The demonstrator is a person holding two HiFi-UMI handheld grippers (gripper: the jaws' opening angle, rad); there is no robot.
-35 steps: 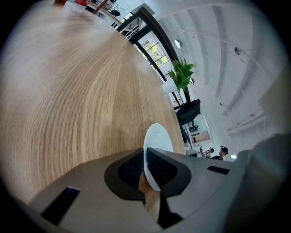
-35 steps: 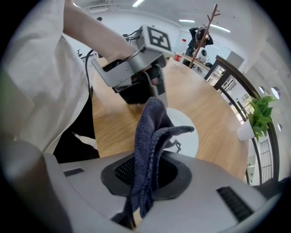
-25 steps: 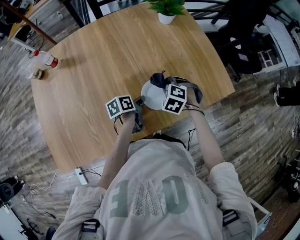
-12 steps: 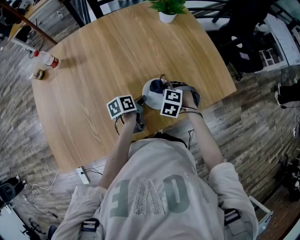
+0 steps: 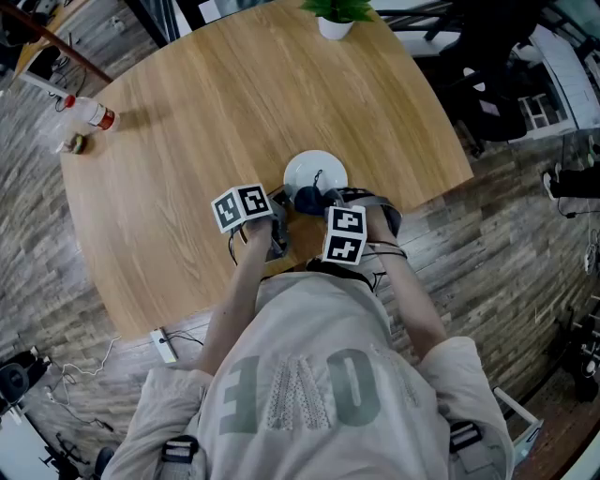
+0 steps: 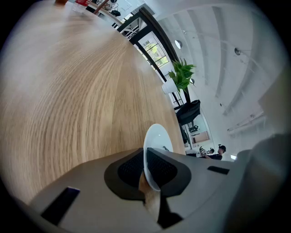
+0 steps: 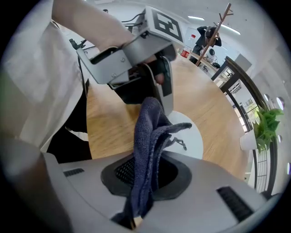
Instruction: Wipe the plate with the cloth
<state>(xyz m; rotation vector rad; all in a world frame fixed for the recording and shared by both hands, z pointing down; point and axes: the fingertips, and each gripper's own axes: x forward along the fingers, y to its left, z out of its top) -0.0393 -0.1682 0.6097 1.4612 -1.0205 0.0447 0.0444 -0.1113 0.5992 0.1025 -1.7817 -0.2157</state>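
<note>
A small white plate [image 5: 316,171] lies on the round wooden table [image 5: 206,122] near its front edge. My left gripper [image 5: 278,202] is shut on the plate's near-left rim; in the left gripper view the rim [image 6: 150,154] stands edge-on between the pads. My right gripper [image 5: 317,202] is shut on a dark blue cloth [image 5: 308,198], which rests over the plate's near edge. In the right gripper view the cloth [image 7: 150,136] hangs bunched from the jaws above the plate [image 7: 188,136], with the left gripper [image 7: 159,91] just beyond it.
A potted green plant [image 5: 335,17] stands at the table's far edge. A plastic bottle with a red cap [image 5: 86,114] lies at the far left of the table. Chairs and dark furniture [image 5: 487,84] stand on the floor to the right.
My right gripper has pulled the cloth from the plate's far right part toward its near edge, baring most of the white plate. The left gripper has stayed put.
</note>
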